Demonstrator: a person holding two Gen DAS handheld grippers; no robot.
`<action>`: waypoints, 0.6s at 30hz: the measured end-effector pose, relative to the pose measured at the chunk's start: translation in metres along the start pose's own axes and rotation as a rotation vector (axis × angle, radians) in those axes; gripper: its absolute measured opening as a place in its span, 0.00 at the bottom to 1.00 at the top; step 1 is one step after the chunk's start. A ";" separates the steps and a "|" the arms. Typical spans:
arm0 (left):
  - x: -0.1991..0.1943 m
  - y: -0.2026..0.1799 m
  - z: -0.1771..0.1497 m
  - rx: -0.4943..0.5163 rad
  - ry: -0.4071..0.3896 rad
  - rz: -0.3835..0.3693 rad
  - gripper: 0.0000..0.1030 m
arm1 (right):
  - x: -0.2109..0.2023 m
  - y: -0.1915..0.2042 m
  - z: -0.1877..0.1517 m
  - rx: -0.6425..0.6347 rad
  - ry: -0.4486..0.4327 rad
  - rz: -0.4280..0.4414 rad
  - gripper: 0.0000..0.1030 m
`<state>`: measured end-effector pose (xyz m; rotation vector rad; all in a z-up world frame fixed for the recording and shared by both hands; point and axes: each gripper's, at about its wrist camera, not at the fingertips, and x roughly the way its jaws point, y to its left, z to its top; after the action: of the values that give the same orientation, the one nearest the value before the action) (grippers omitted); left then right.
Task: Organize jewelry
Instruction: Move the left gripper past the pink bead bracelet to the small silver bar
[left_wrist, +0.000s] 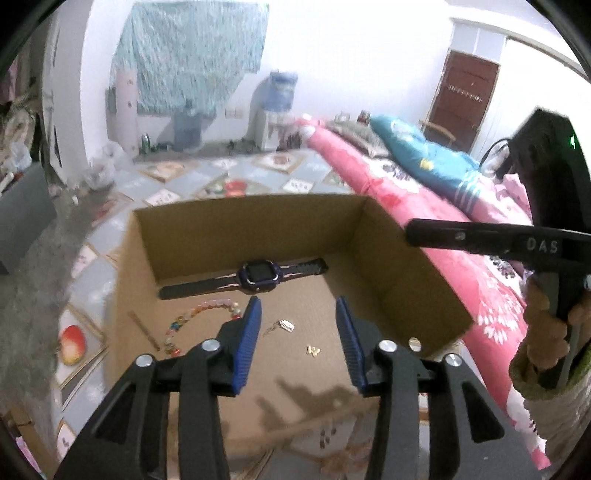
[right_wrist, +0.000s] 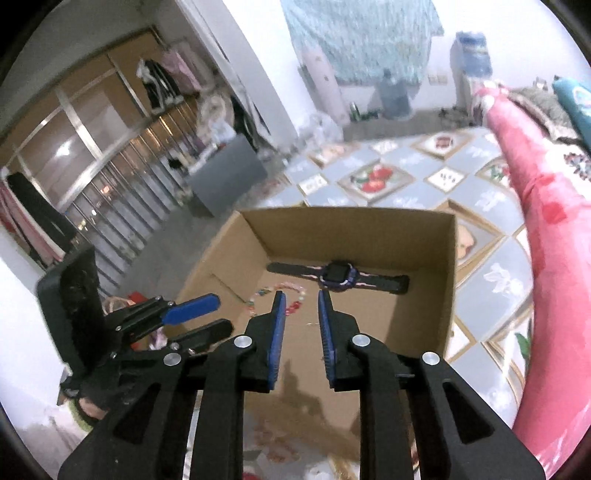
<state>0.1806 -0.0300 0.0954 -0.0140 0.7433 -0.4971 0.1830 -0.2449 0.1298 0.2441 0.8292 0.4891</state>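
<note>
An open cardboard box (left_wrist: 391, 258) holds a dark purple smartwatch (left_wrist: 258, 277) at its far wall, a coloured bead bracelet (left_wrist: 192, 321), a small silver tag pendant (left_wrist: 286, 326) and a tiny gold charm (left_wrist: 313, 350). My left gripper (left_wrist: 297, 304) is open and empty, hovering over the box floor above the pendant. In the right wrist view the box (right_wrist: 452, 280), the watch (right_wrist: 338, 277) and the bracelet (right_wrist: 280, 295) show again. My right gripper (right_wrist: 301, 295) is open with a narrow gap and empty, above the box. The left gripper (right_wrist: 192, 306) shows at its left.
A pink floral quilt (left_wrist: 424, 206) on a bed borders the box on the right, with a teal pillow (left_wrist: 417, 151). The box sits on a grey patterned mat (right_wrist: 384, 177). A grey bin (right_wrist: 229, 173) and a water dispenser (left_wrist: 277, 107) stand farther off.
</note>
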 end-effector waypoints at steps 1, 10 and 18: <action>-0.008 0.000 -0.004 -0.001 -0.017 -0.002 0.44 | -0.014 0.002 -0.008 -0.006 -0.027 0.008 0.20; -0.079 0.000 -0.063 -0.003 -0.121 -0.039 0.53 | -0.092 0.018 -0.081 -0.073 -0.165 0.026 0.23; -0.045 -0.018 -0.121 -0.079 -0.007 -0.243 0.53 | -0.043 -0.003 -0.153 0.108 -0.008 0.044 0.25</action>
<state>0.0658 -0.0071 0.0385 -0.1817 0.7577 -0.6982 0.0446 -0.2663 0.0558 0.3642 0.8444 0.4847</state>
